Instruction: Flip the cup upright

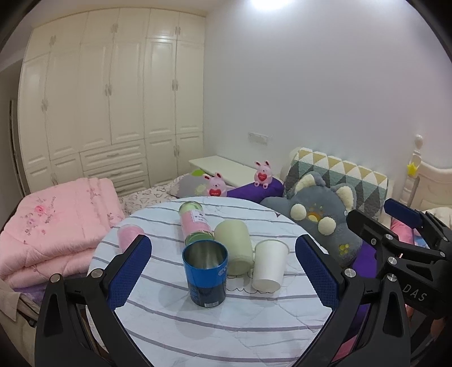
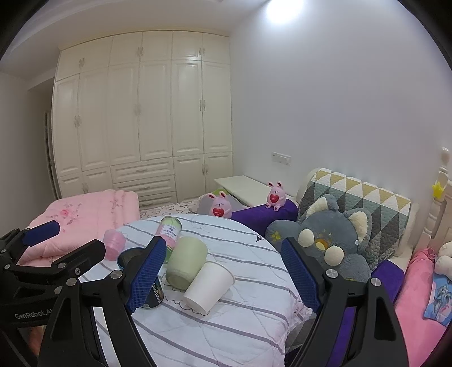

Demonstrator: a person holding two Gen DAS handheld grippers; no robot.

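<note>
Left gripper (image 1: 223,268) and right gripper (image 2: 224,275): jaws released, holding nothing. White paper cup (image 2: 208,285) tilted on round striped quilted tabletop (image 2: 240,324), leaning against pale green plastic cup (image 2: 186,261). Risks: thin wall crushing under squeeze; soft surface tipping cup; neighbours, blue metal can (image 1: 205,273) included, getting knocked.

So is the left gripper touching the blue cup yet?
Apart. In the left wrist view the blue cup stands upright between the open fingers of the left gripper, with striped cloth showing on both sides.

Cream panelled wardrobe (image 1: 113,93) fills the far wall beside a plain white wall (image 1: 325,79), ceiling light (image 1: 265,2) glaring above
</note>
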